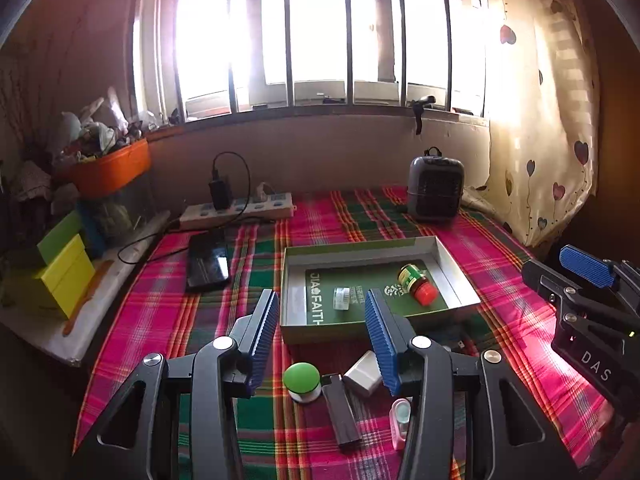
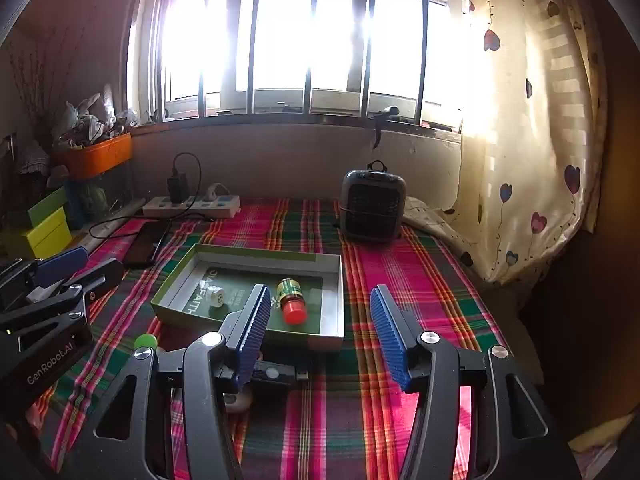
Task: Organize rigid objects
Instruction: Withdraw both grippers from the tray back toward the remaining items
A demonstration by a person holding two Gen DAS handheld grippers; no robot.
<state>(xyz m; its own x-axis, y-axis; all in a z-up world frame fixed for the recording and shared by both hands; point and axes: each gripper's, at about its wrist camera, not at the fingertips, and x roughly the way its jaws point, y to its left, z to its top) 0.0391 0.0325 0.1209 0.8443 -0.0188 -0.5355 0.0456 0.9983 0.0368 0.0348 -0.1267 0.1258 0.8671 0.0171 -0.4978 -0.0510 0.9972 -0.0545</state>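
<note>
trouble could come from how close the little things lie together. the left gripper (image 1: 322, 344) hangs over a small pile on the plaid cloth (image 1: 500, 264), just in front of the tray (image 1: 460, 276). its fingers are spread apart and hold nothing. under them sit a green-lid jar (image 1: 302, 382), a black lighter (image 1: 340, 412), a silver case (image 1: 362, 372) and a small clear pink bottle (image 1: 400, 416). the jar touches the lighter, so closing on one may push or roll the other away. the right gripper (image 2: 318, 336) is also spread and empty, beside the tray. a red-cap bottle (image 2: 291, 300) and a small clear jar (image 2: 216, 294) already lie in the tray. the red-cap bottle is on its side and may roll if the tray gets bumped.
</note>
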